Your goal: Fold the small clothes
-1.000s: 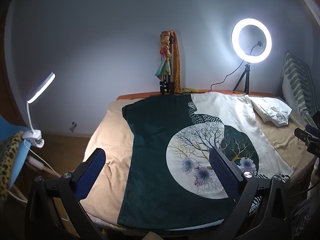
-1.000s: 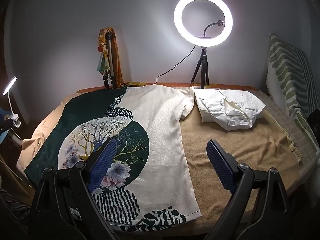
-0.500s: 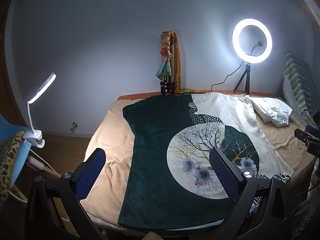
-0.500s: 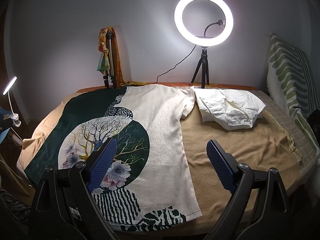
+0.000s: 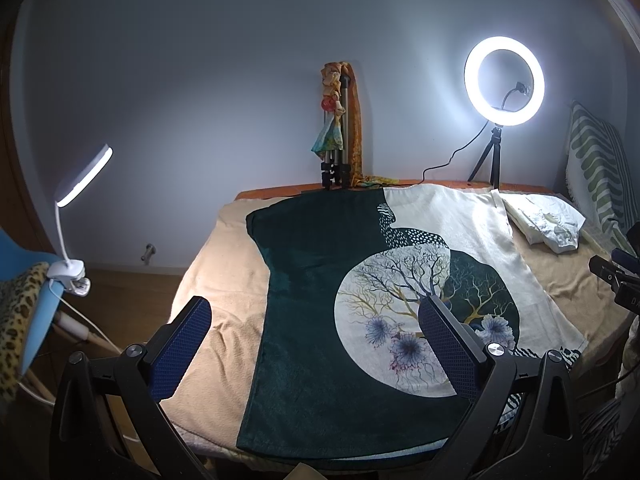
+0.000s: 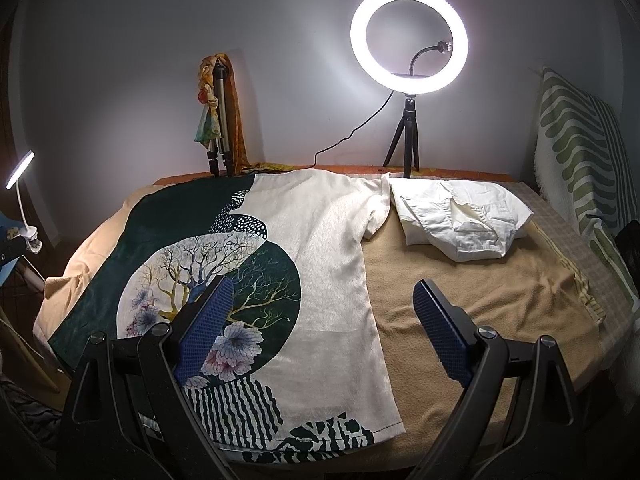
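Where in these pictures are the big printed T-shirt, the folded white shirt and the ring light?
printed T-shirt [image 6: 332, 248], right wrist view, on its plain cream side.
folded white shirt [image 6: 460, 216], right wrist view, on its middle.
ring light [image 5: 472, 80], left wrist view, on the glowing ring's left side.

A green-and-cream shirt [image 6: 280, 264] printed with a tree in a circle lies spread flat on the table. A folded white garment [image 6: 460, 216] sits just beside its sleeve.

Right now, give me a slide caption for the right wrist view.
Open right gripper hovers over a flat printed T-shirt beside a folded white garment on a tan blanket, lit by a ring light.
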A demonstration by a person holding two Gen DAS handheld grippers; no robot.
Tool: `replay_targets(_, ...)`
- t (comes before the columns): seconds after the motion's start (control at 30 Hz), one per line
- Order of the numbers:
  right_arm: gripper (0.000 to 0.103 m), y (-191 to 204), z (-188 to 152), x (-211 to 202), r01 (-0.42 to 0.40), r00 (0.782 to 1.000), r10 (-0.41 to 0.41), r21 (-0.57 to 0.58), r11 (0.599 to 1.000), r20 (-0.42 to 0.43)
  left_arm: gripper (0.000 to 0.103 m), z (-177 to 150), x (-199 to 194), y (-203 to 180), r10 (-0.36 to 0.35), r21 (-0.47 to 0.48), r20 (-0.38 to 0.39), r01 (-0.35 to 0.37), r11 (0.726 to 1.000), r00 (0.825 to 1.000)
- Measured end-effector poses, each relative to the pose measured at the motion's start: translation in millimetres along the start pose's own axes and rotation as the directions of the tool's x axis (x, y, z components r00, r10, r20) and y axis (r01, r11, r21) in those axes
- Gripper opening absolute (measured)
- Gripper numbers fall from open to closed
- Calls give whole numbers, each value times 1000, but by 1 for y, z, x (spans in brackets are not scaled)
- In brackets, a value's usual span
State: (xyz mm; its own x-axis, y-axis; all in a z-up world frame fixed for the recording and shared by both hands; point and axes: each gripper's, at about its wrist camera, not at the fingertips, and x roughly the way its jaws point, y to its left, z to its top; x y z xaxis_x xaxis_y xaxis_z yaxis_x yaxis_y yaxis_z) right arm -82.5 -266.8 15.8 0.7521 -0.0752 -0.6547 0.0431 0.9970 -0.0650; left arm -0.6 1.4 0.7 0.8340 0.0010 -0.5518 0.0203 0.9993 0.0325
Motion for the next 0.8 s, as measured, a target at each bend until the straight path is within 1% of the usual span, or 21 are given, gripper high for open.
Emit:
replay_targets(0.13, 93, -1, 0, -1, -1, 1000, 1, 4, 1000, 0, 103, 3, 4, 5, -1, 0, 0, 1, 1000, 1000)
replay_targets(0.2, 93, -2, -1, -1, -1, 1000, 1, 3, 1000, 0, 103, 1, 3, 0, 0, 1, 0, 0, 1000, 1000)
replay_targets(0.33, 93, 3, 1, -1, 0, 1000, 0, 0, 1000, 12, 103, 2, 2, 3, -2, 1, 1, 2, 1000, 1000)
replay_targets(0.4, 93, 5, 3, -11, 1, 1000, -1, -4, 1000, 16, 103, 1, 1, 2, -1, 0, 3, 1, 1000, 1000)
replay_targets(0.57, 94, 8, 5, -16, -9, 1000, 9, -12, 1000, 16, 103, 0, -1, 7, 8, -10, 10, -8, 1000, 1000)
replay_targets(0.6, 94, 9, 5, -17, -15, 1000, 16, -12, 1000, 12, 103, 0, -1, 7, 9, -12, 13, -9, 1000, 1000)
replay_targets(0.67, 100, 13, 8, -17, -24, 1000, 25, -20, 1000, 10, 103, -2, 1, 11, 17, -21, 13, -17, 1000, 1000)
replay_targets(0.7, 100, 16, 10, -17, -25, 1000, 25, -30, 999, 13, 103, -3, 3, 15, 19, -30, 10, -19, 999, 1000)
replay_targets(0.77, 102, 26, 17, -19, -35, 999, 37, -68, 997, 26, 103, -9, 8, 25, -4, -54, -7, 3, 999, 1000)
replay_targets(0.8, 103, 30, 21, -19, -48, 998, 51, -86, 995, 33, 103, -10, 8, 26, -2, -49, -17, 1, 999, 1000)
